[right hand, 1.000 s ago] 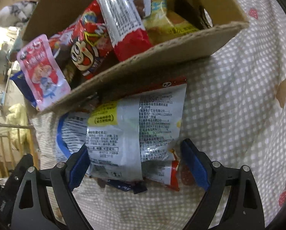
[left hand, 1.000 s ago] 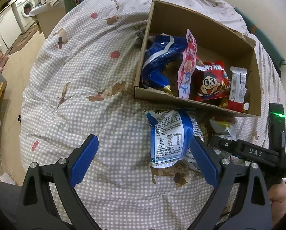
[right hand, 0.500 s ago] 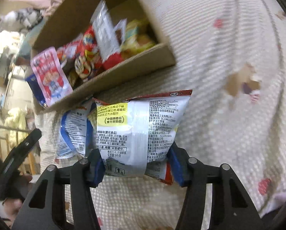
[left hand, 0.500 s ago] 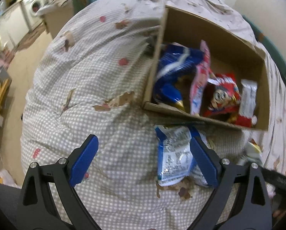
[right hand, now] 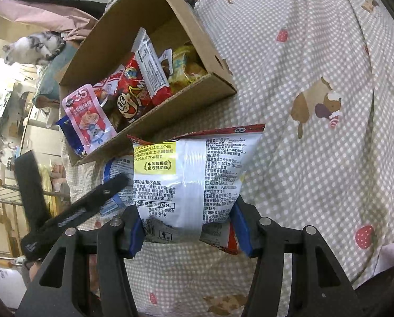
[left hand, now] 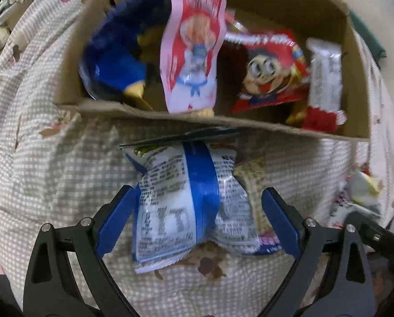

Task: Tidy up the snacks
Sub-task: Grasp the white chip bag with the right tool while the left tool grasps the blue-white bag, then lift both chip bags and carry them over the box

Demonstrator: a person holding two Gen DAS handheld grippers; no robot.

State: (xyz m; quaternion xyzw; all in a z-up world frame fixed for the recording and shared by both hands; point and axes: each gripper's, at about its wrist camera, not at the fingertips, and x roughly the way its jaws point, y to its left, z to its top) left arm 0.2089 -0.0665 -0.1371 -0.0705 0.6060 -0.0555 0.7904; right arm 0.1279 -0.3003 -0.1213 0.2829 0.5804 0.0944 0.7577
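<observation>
A cardboard box [left hand: 170, 117] on the checked bedspread holds a blue bag [left hand: 115, 60], a pink pouch [left hand: 194, 52], a red cartoon-face packet [left hand: 268, 74] and a white-and-red bar [left hand: 323, 79]. In front of it lies a blue-and-white snack bag [left hand: 176, 211]. My left gripper [left hand: 197, 224] is open and straddles that bag, a blue pad on each side. In the right wrist view, my right gripper [right hand: 189, 227] is shut on a silver snack bag with red edges [right hand: 191, 179], held above the bedspread near the box [right hand: 186, 105]. The left gripper's black body [right hand: 73, 214] shows at left.
A beige packet [left hand: 252, 185] lies partly under the blue-and-white bag. A small pale snack [left hand: 363, 187] sits at the right on the bedspread [right hand: 315, 158]. A grey-and-white cat [right hand: 36, 47] lies beyond the box. Furniture and a floor show past the bed's left edge.
My left gripper came down and forward until its open jaws straddle the blue-and-white bag. My right gripper closed on the silver bag and lifted it back from the box.
</observation>
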